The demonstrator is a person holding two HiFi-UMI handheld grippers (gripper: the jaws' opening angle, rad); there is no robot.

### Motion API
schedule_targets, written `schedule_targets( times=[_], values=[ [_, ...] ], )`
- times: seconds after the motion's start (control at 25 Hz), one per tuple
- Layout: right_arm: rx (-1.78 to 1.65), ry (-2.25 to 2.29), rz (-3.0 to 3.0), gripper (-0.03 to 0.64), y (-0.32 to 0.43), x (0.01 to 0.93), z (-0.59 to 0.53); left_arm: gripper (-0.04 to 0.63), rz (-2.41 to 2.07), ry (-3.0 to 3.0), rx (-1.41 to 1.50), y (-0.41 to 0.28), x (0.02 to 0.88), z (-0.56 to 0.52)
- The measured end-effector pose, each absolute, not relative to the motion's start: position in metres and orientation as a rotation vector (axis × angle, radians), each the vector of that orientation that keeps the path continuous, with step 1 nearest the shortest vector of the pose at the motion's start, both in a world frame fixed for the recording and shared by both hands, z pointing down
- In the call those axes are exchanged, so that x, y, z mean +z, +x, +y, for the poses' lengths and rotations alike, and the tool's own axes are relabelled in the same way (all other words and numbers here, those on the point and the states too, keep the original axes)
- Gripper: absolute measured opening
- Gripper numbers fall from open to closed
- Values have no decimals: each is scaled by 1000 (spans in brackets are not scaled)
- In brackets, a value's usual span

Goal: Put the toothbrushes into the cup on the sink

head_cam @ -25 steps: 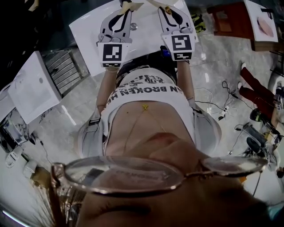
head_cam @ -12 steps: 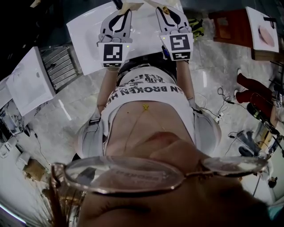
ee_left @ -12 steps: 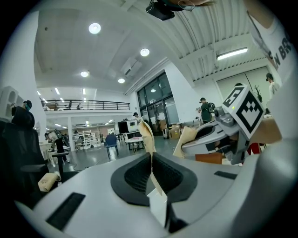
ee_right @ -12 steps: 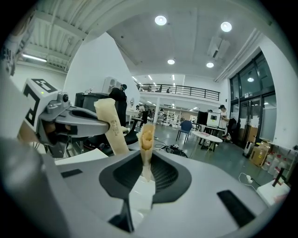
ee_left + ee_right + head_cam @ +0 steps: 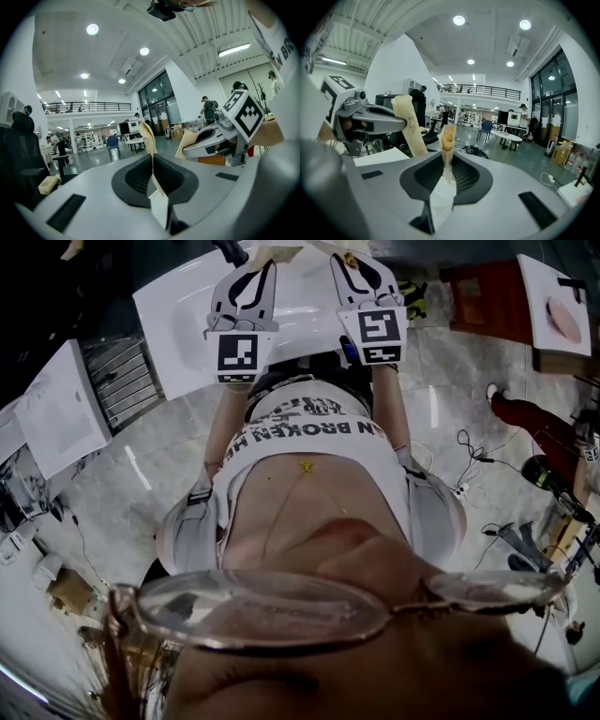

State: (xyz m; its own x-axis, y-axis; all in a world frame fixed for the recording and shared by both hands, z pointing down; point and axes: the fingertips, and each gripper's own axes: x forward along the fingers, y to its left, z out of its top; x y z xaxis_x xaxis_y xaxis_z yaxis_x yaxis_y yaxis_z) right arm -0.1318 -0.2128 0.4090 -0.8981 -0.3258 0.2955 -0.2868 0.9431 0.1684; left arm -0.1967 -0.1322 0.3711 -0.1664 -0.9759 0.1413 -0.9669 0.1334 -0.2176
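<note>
Glossy tiled floor, a white sink top and a side table.
The pale, polished floor [image 5: 441,409] carried thin cables [image 5: 469,451] trailing loose at the right. The white sink top [image 5: 178,320] stood at the upper left with a dark fitting [image 5: 230,251] at its far edge. At the upper right, a red-brown table [image 5: 487,287] bore a white sheet [image 5: 553,287].
</note>
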Motion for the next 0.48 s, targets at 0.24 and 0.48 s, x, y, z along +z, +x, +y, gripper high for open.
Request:
schedule_targets(
  times=[0.24,0.48],
  values=[
    [-161,470,-2766,66,-126,417,-233,20,2360,-1996,-432,-193,374,-137],
    [-174,513,-2733,66,-121,430,-253,20,2378,-1987,-442,-195,378,-136]
  ],
)
